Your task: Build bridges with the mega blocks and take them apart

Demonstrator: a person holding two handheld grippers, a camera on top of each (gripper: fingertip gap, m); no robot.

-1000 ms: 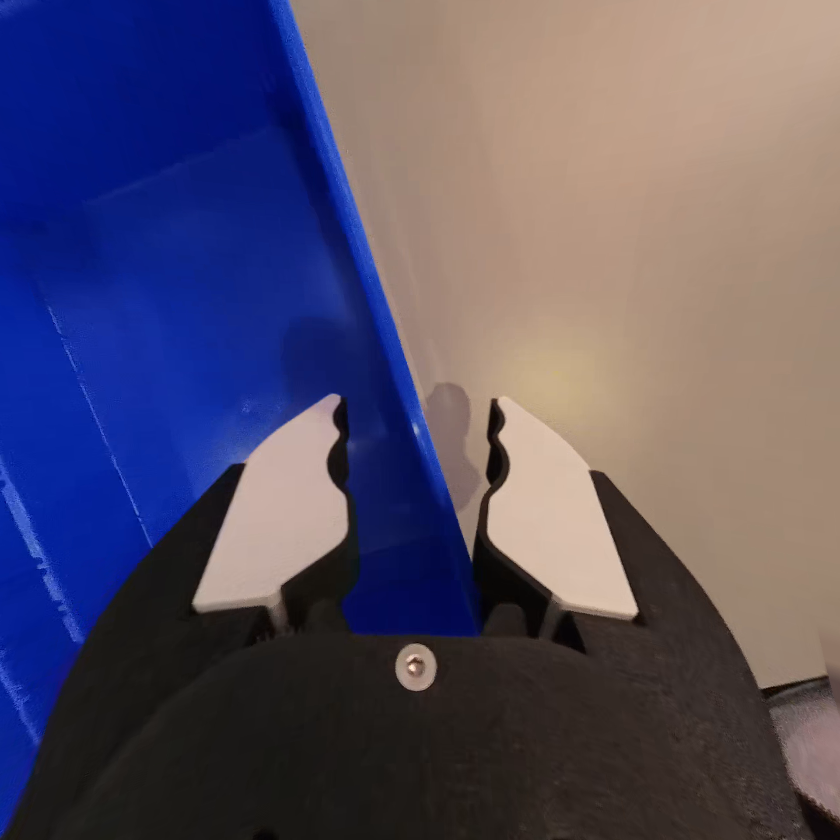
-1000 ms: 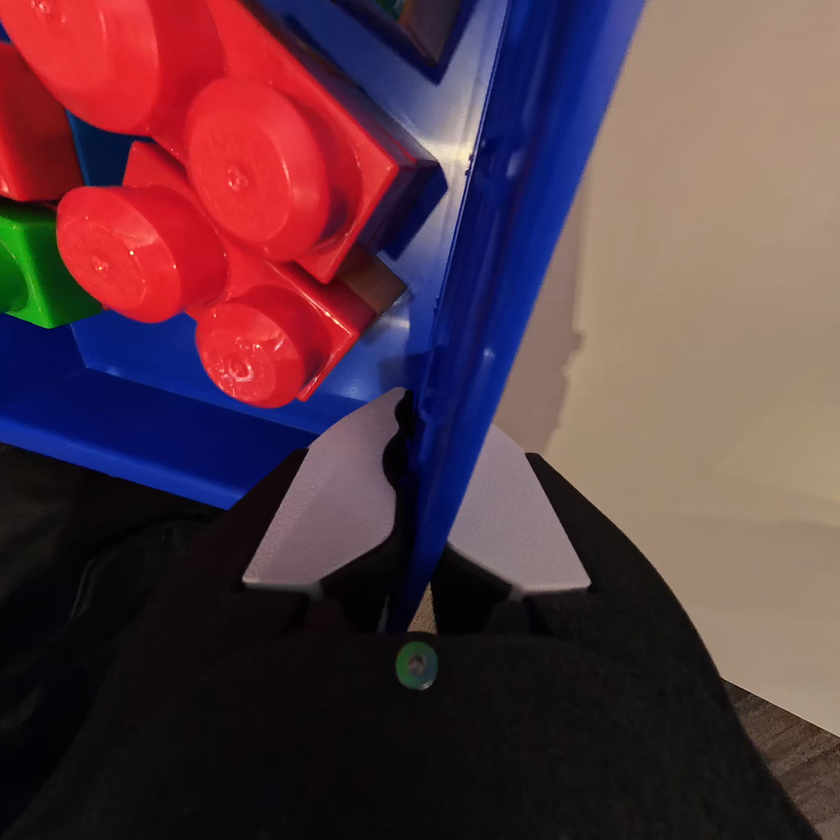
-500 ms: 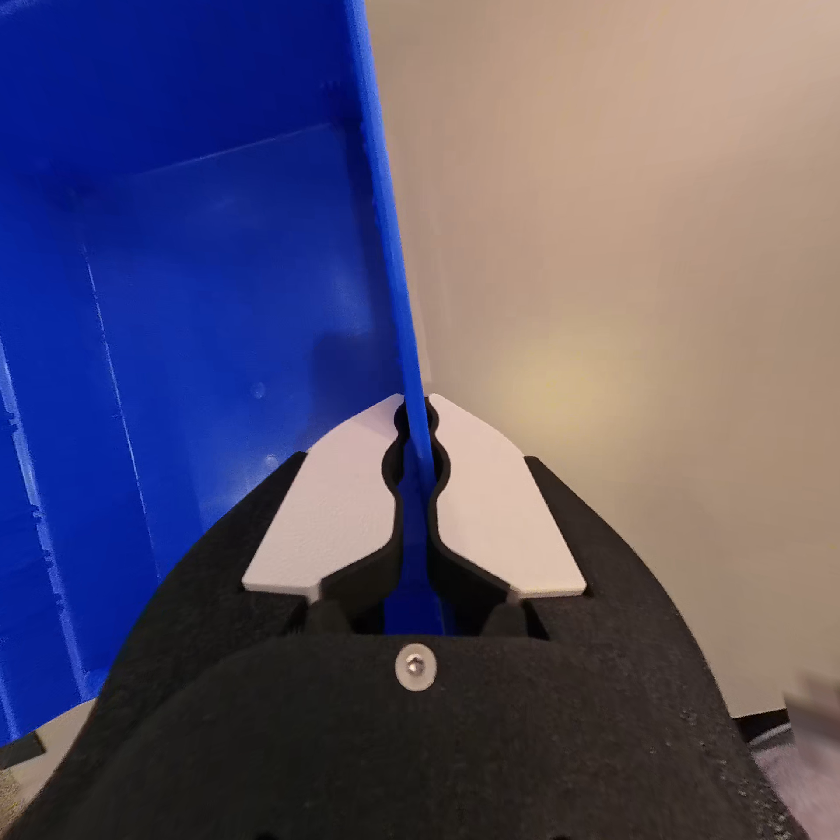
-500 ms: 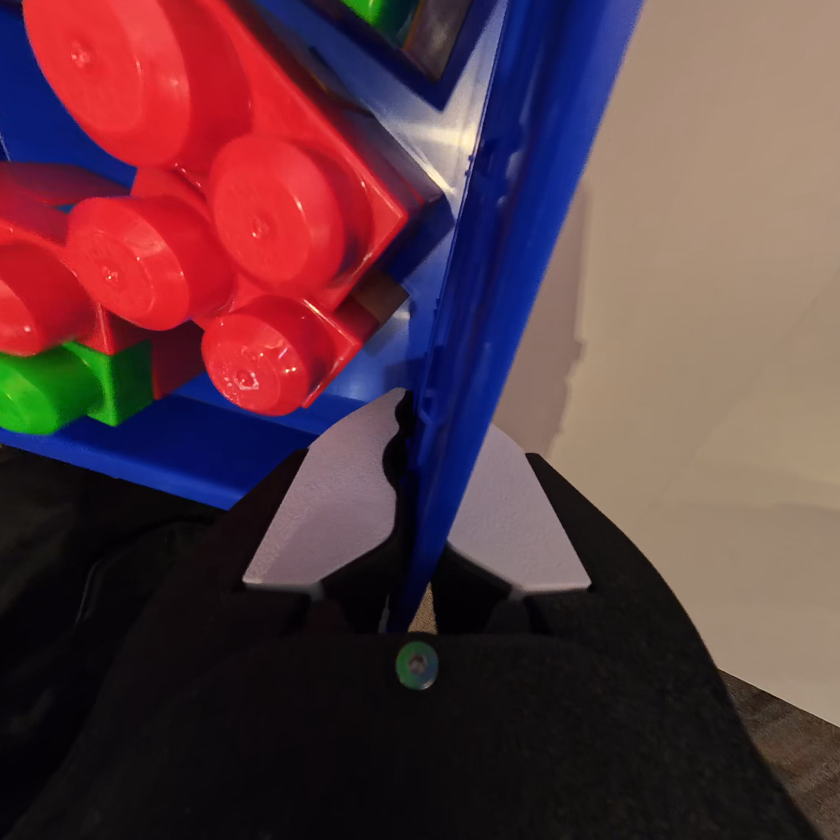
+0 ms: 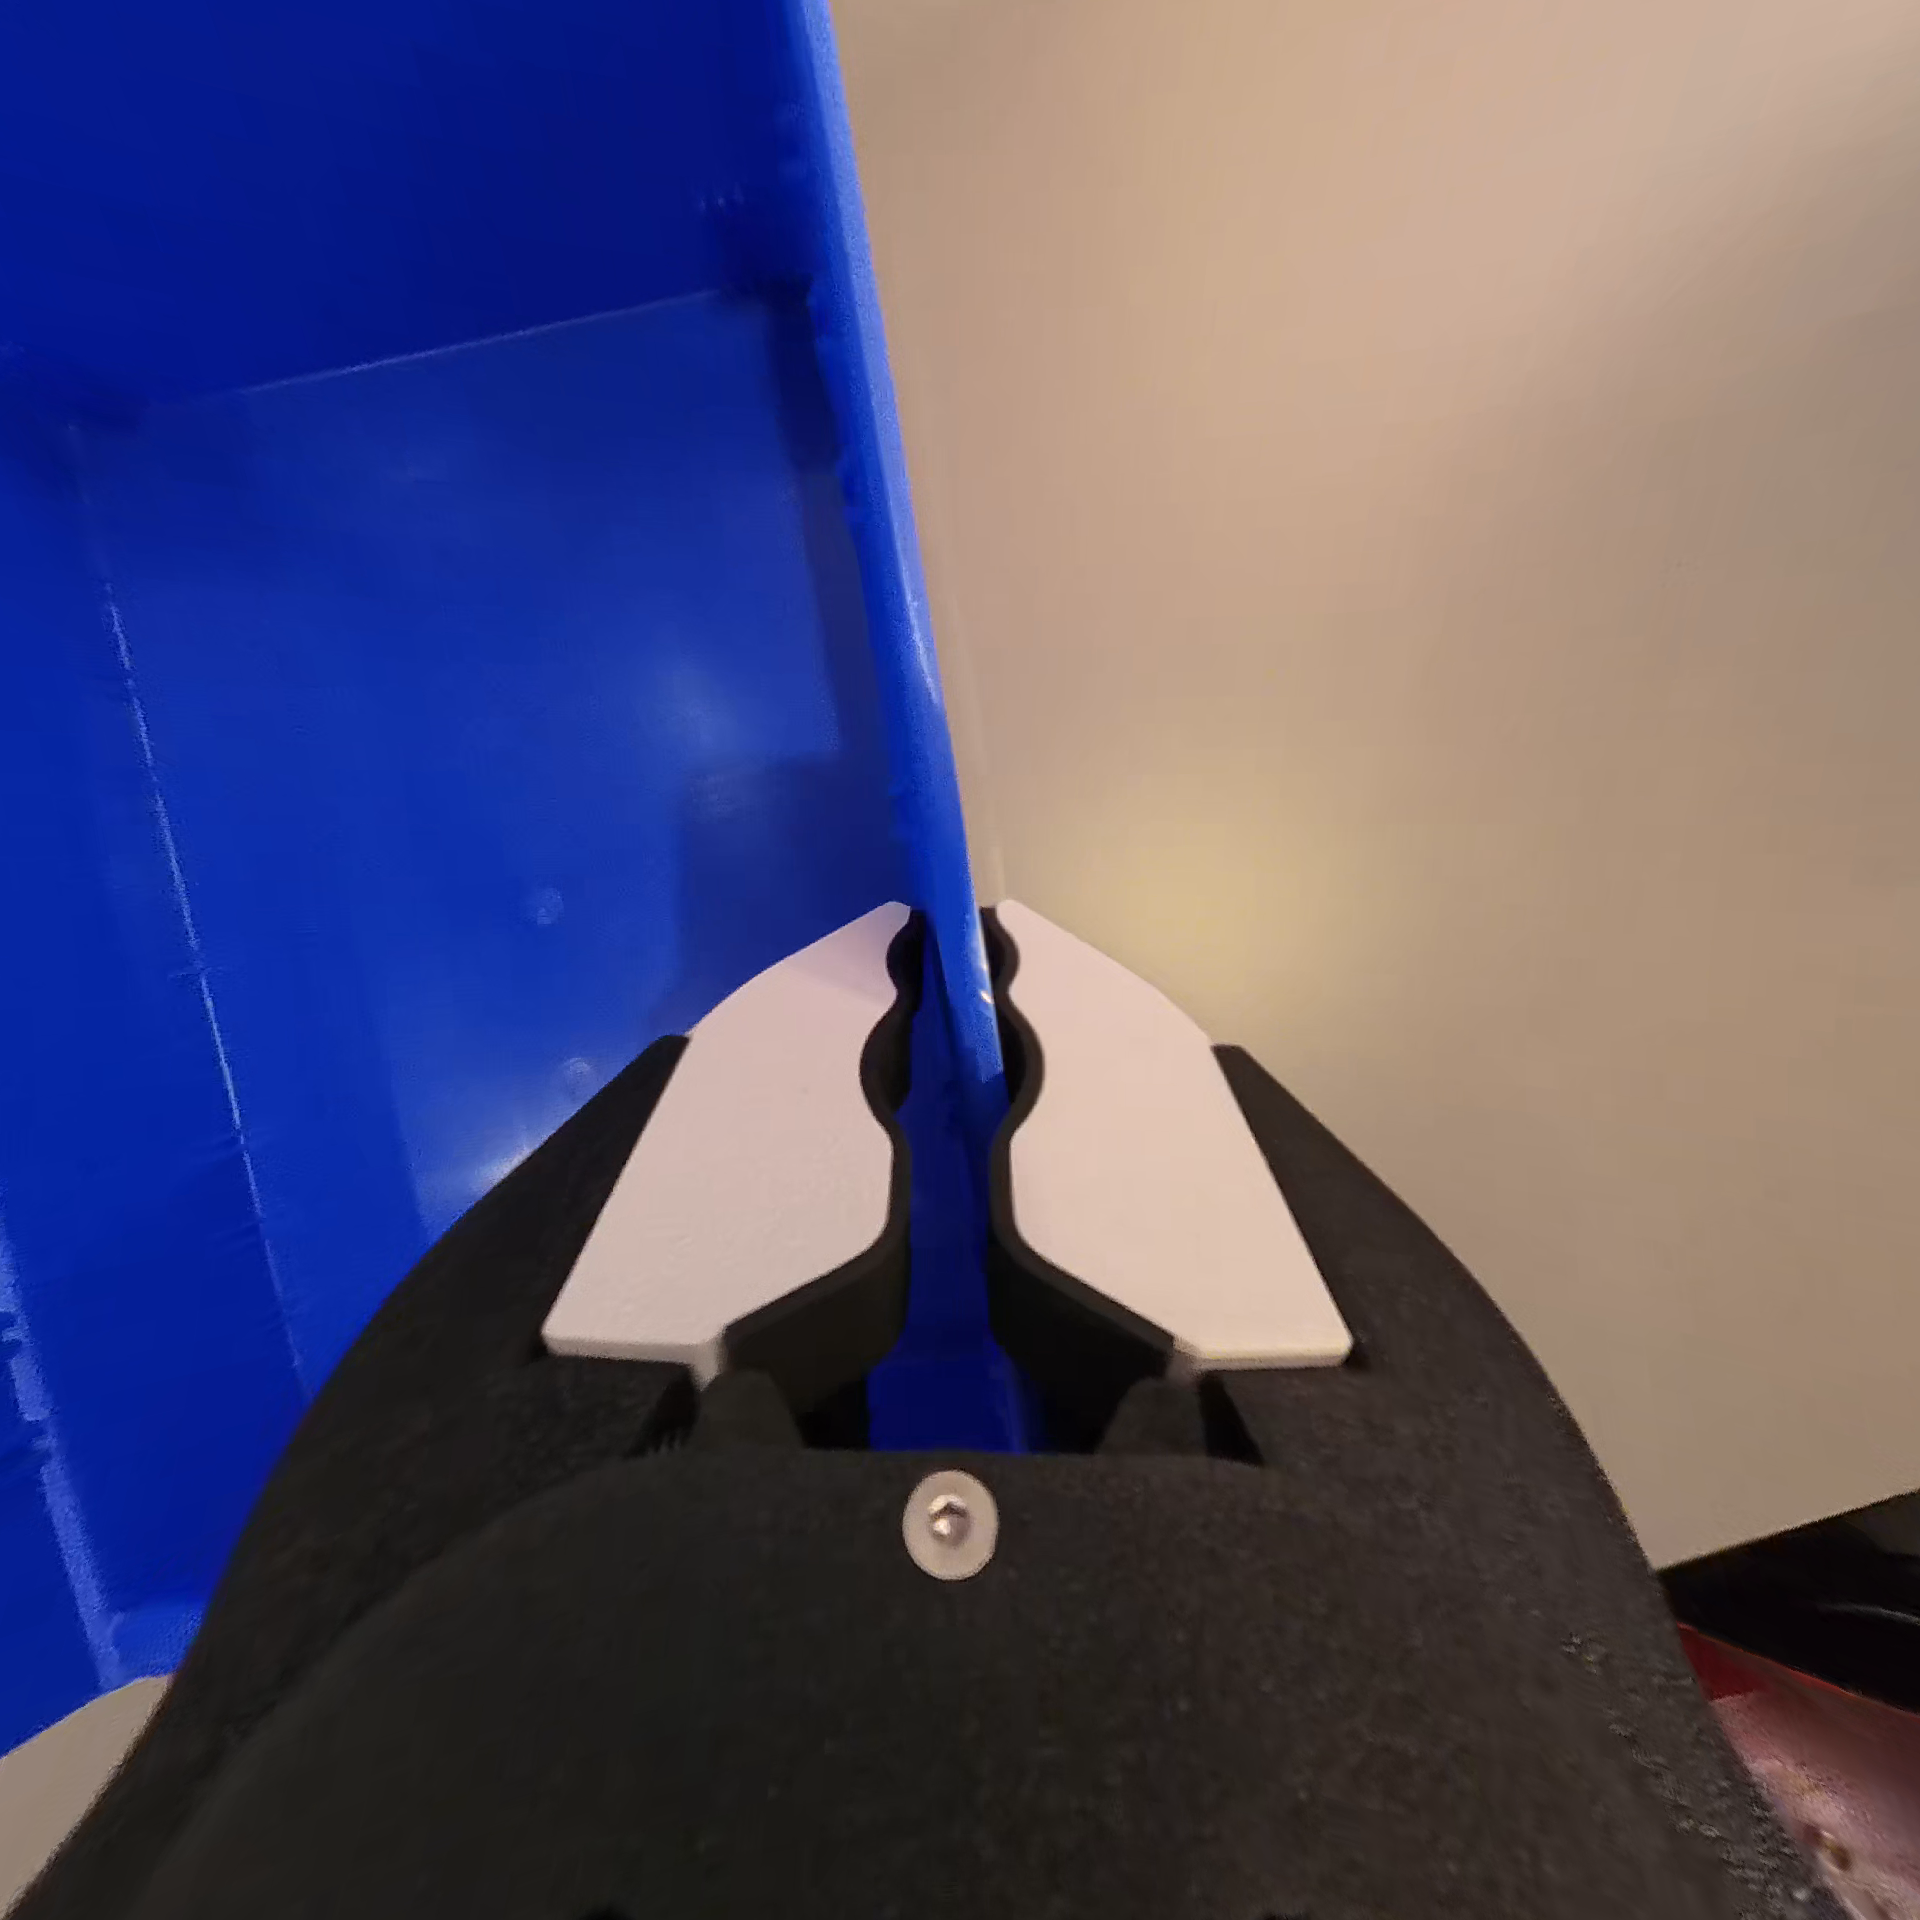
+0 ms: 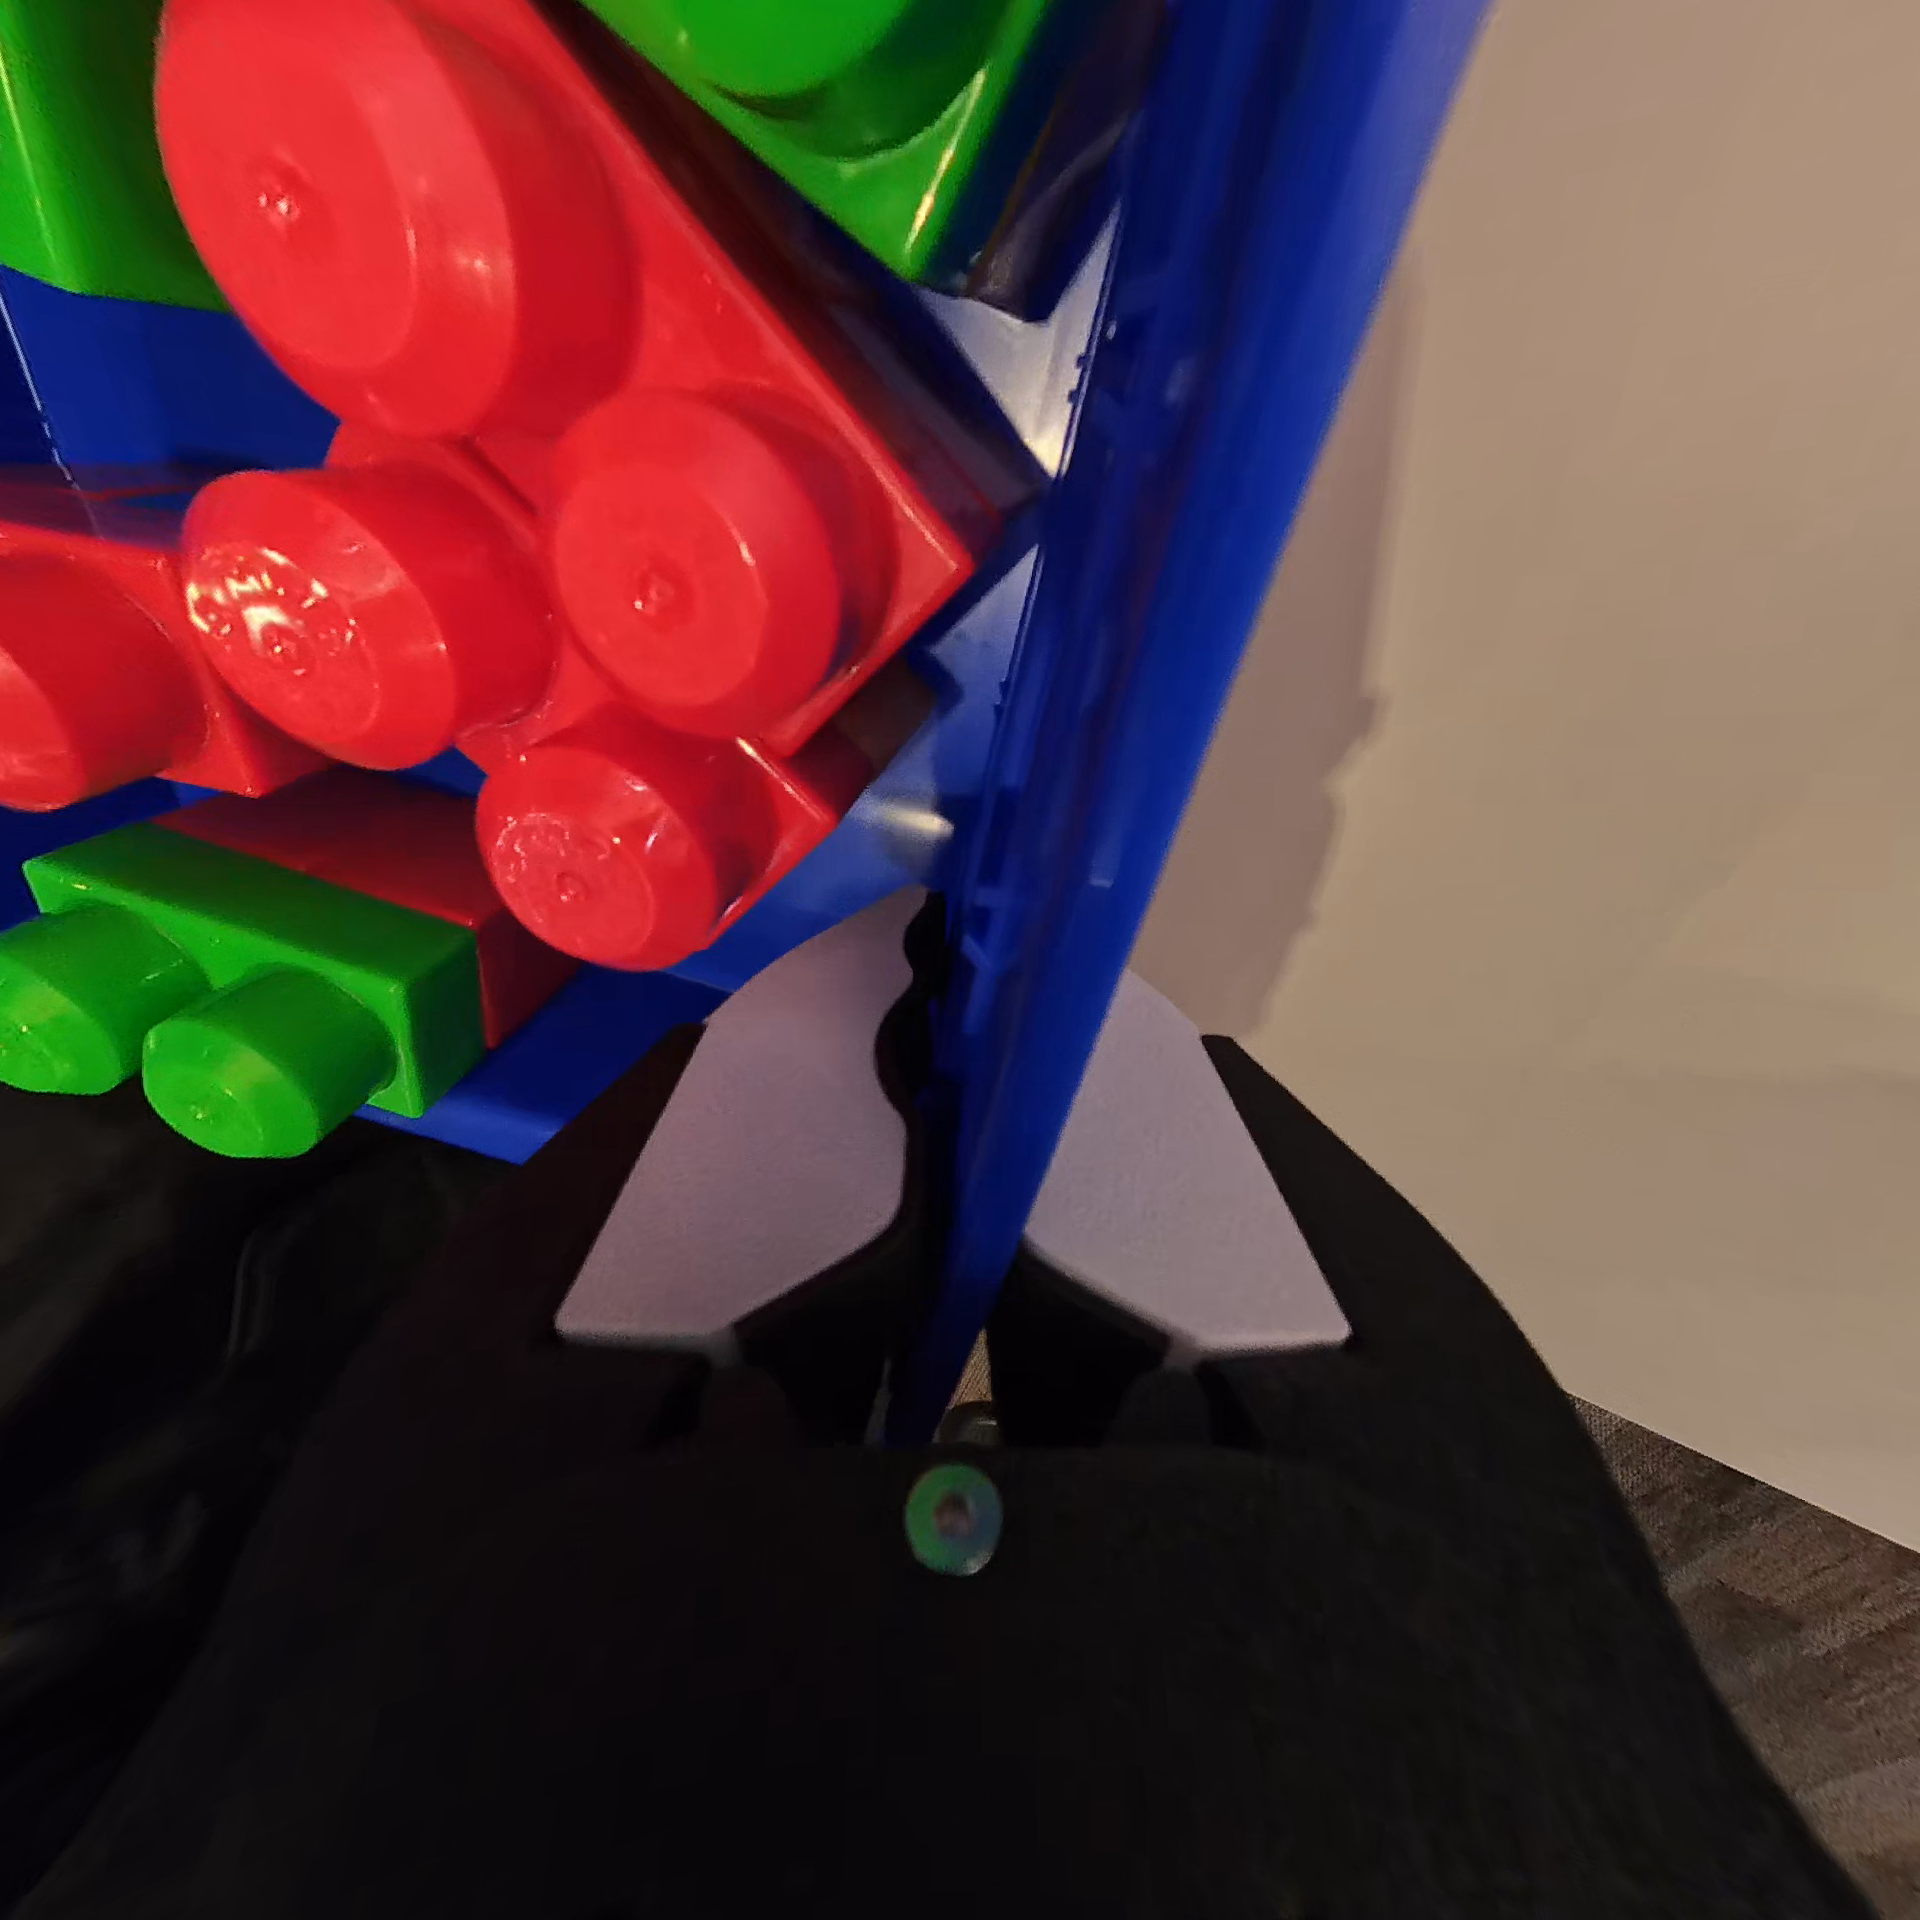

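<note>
The red mega blocks [image 6: 582, 499] lay heaped inside the blue bin [image 6: 1091, 727], their round studs pointing out toward the right wrist camera, the largest one pressed into the bin's corner. Green mega blocks [image 6: 291, 997] sat among them: one with two studs just below the red heap at the bin's lower edge, another above it against the bin wall. In the left wrist view the bin's interior [image 5: 468, 727] showed only bare blue plastic.

Left gripper [image 5: 951, 914] with a rough black body, two white fingers [image 5: 748, 1164], wavy black pads, silver screw [image 5: 949, 1527] below the fingers
</note>
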